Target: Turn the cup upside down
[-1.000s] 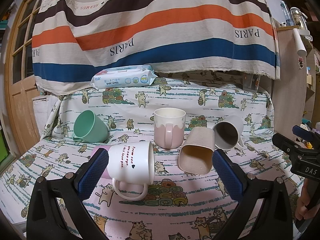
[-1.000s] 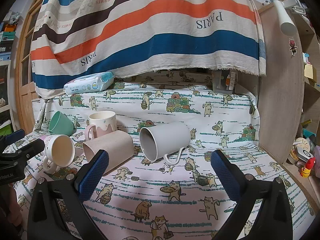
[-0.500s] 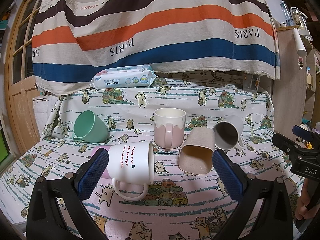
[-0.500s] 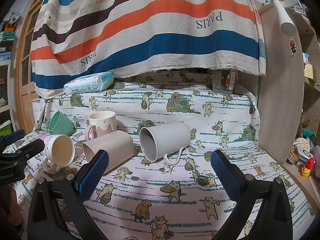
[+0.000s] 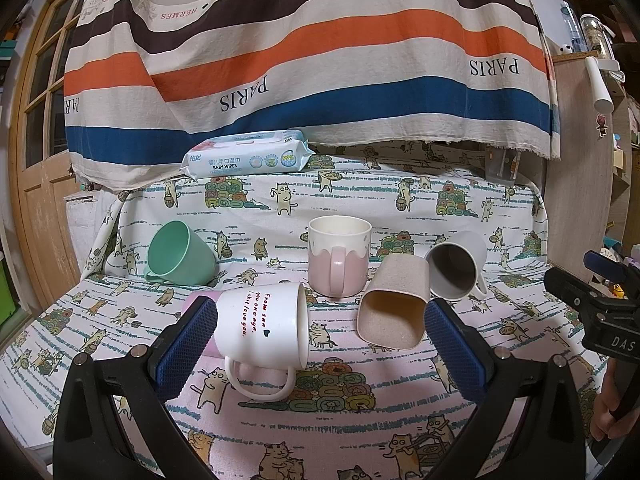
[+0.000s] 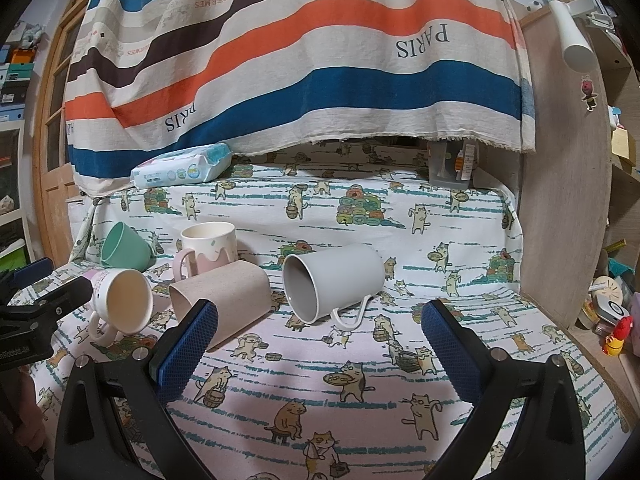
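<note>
Nearby, toppled mugs [image 5: 262, 326] (one pink mug [image 5: 339, 256] upright)

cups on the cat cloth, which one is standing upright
The pink mug with the cream drip rim alone stands upright, mouth up. The green, white, beige and grey ones all lie tipped on their sides.

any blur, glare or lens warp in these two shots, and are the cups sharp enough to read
Left wrist view: sharp; red lettering on the white mug is legible; heavy fisheye bends the door frame; dark vignette corners. Right wrist view: equally sharp, the grey mug crisp, soft shadows, no strong glare; the wooden panel curves.
</note>
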A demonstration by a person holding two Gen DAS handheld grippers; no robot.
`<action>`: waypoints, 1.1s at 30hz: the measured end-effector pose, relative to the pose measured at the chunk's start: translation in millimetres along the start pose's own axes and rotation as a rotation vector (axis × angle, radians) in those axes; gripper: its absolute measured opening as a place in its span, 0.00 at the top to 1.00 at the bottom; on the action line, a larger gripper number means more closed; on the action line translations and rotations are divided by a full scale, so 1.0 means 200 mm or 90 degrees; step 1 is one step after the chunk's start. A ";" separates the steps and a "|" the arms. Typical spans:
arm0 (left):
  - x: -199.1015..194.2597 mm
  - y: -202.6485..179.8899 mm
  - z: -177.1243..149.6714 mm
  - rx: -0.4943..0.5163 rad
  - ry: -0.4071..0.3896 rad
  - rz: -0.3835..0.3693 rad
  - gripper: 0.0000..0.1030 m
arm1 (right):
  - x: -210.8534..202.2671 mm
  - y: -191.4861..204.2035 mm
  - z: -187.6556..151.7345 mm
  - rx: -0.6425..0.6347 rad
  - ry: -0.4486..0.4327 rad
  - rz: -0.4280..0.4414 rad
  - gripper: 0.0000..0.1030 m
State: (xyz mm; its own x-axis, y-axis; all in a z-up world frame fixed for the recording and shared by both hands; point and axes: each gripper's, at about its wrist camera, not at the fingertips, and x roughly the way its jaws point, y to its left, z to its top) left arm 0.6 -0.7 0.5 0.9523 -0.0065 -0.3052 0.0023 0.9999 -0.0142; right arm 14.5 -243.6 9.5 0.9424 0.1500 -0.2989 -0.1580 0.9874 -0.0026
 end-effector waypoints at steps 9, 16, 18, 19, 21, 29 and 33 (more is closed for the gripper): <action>-0.01 -0.02 0.00 -0.001 -0.001 -0.001 0.00 | 0.01 0.00 0.00 0.000 0.001 -0.001 0.00; -0.01 -0.03 0.00 0.000 -0.001 -0.002 0.00 | 0.00 0.00 0.00 0.001 0.000 -0.002 0.00; -0.01 -0.03 0.00 0.000 -0.001 -0.002 0.00 | 0.00 0.00 0.00 0.001 0.000 -0.002 0.00; -0.01 -0.03 0.00 0.000 -0.001 -0.003 0.00 | 0.00 0.00 0.00 0.000 0.000 -0.002 0.00; -0.01 -0.03 0.00 0.000 -0.001 -0.003 0.00 | 0.00 0.00 0.00 0.000 0.000 -0.002 0.00; -0.01 -0.03 -0.01 -0.002 0.002 -0.001 0.00 | 0.00 0.00 -0.01 0.001 0.000 -0.001 0.00; -0.01 -0.03 -0.01 -0.002 0.002 -0.001 0.00 | 0.00 -0.01 -0.01 0.001 0.000 0.000 0.00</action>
State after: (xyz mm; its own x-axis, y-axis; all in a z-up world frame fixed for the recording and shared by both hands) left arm -1.4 -6.1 -0.2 0.9512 -0.0081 -0.3085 0.0026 0.9998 -0.0182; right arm 13.8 -245.7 8.7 0.9426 0.1498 -0.2985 -0.1574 0.9875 -0.0015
